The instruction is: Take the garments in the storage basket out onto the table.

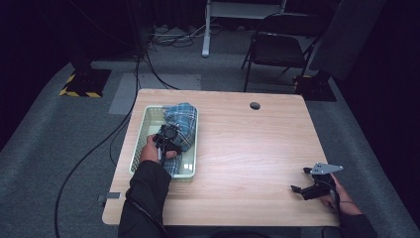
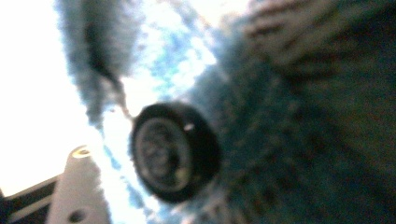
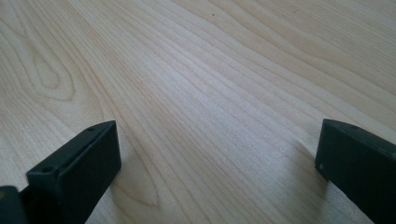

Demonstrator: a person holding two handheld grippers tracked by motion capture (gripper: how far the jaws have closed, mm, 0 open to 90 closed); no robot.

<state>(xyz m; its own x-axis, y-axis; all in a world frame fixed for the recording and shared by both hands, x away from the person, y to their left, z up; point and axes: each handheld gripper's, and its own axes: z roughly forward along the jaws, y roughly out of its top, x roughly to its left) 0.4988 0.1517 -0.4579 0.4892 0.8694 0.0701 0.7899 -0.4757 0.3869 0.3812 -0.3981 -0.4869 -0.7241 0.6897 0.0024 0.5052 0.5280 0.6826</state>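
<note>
Nearest the person, the right gripper [image 1: 303, 179] rests low over the bare front right part of the table [image 1: 247, 148], held by a hand at the table's edge, with a grey 3-cornered plate on top. In the right gripper view its 2 black, blocky jaws stand wide apart with nothing between them, just pale wood with long, wavy grain and a smooth matt finish.

Farther in, on the left, a dark sleeve [image 1: 146, 191] reaches forward to the left gripper [image 1: 167, 141], which points down into the basket [image 1: 143, 124]. The basket is a pale, rectangular plastic one with slotted walls, standing near the table's left edge. In it lies the cloth [image 1: 182, 124], a soft blue-and-white plaid piece, bunched and heaped toward the far right of the basket. The left gripper sits on the near part of that heap. In the left gripper view the cloth [image 2: 289, 116] is pressed close against the lens, fuzzy and blurred, with a round black ribbed part [image 2: 175, 151] in front of it. Whether the jaws have hold of the cloth I cannot tell; the fabric hides them.

Beyond the basket, a small round hole [image 1: 254, 105] sits in the tabletop near its far edge. Past the table, a black folding chair [image 1: 277, 47] stands on grey carpet.
</note>
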